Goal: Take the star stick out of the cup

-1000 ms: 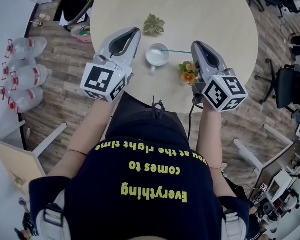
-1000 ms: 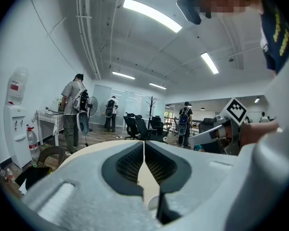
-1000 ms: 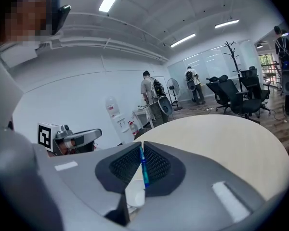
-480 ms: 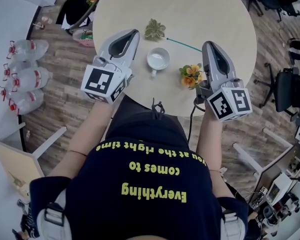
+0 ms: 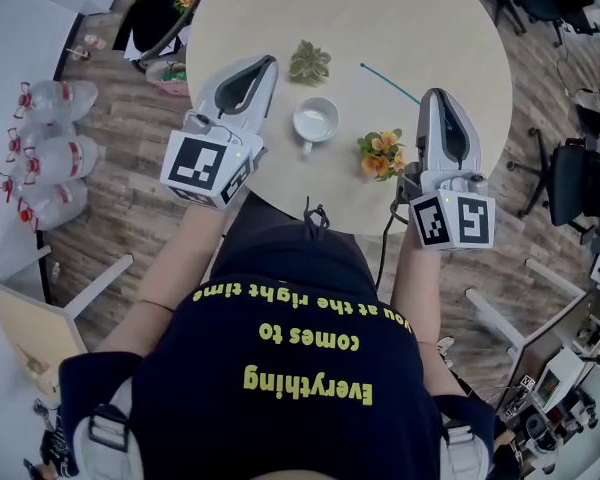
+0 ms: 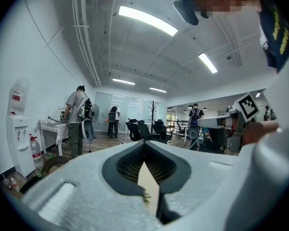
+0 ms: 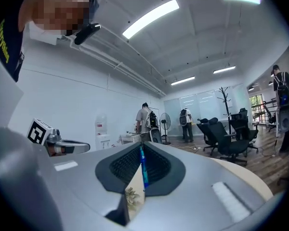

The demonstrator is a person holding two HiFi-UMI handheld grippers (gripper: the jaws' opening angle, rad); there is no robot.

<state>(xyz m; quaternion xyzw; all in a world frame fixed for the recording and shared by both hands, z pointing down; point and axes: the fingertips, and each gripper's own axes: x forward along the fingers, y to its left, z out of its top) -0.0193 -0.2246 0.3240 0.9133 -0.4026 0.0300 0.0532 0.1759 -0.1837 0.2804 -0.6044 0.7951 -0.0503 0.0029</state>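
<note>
The white cup [image 5: 315,120] stands near the front of the round table [image 5: 410,18], and no stick is in it. A thin teal stick [image 5: 390,81] hangs over the table to the right of the cup, slanting up-left from my right gripper [image 5: 432,96]. That gripper is shut on the stick's near end. In the right gripper view the stick [image 7: 143,167] runs between the closed jaws of the right gripper [image 7: 141,146]. No star end shows. My left gripper [image 5: 268,64] hovers left of the cup, shut and empty; in its own view the left gripper [image 6: 145,146] holds nothing.
A green leafy ornament [image 5: 308,60] lies behind the cup, and a bunch of orange flowers [image 5: 380,151] sits at the front right, beside the right gripper. Water bottles [image 5: 40,148] stand on the floor at left. An office chair [image 5: 580,173] is at right.
My right gripper has drawn to the right and toward me with the stick, whose far end has come out of the cup and away from it. The left gripper has stayed put.
</note>
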